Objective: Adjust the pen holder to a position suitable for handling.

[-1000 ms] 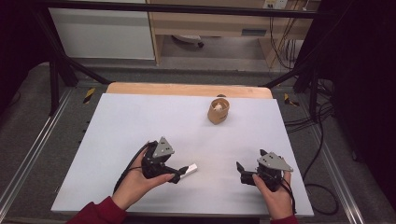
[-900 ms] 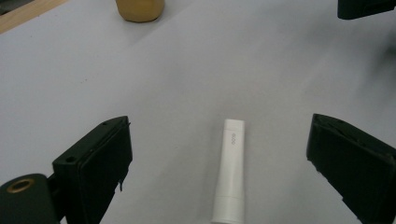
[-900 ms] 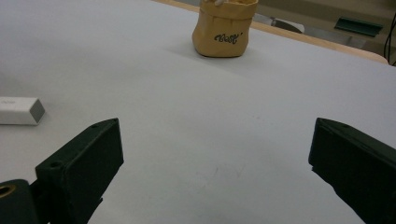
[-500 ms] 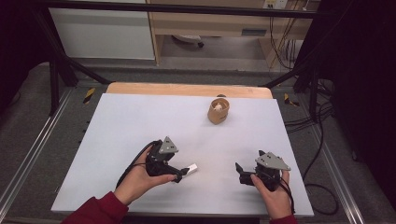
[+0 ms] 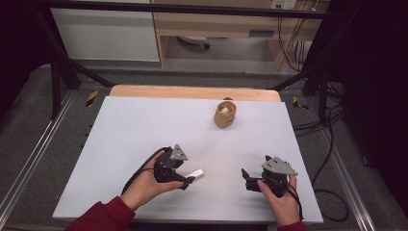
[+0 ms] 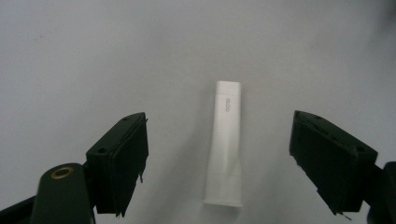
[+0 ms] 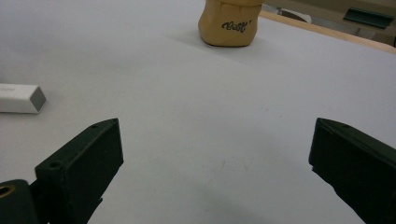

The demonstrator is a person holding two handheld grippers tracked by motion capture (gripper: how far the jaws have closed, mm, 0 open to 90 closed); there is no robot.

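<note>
A white tube lies flat on the pale table. My left gripper reaches over it from the left. In the left gripper view the tube lies lengthwise between the two black jaws of the left gripper. The jaws have just been closing, but both pads still stand clear of the tube. My right gripper rests open near the front right, jaws wide and empty. The tube's end shows at its left. A tan pouch stands upright farther back.
A wooden strip runs along the table's far edge. Metal rails flank the table on both sides. Cables hang off the right side. Bare tabletop stretches between the grippers and the pouch.
My left gripper has edged a little right over the tube, which has not moved. The right gripper and the pouch stay where they were.
</note>
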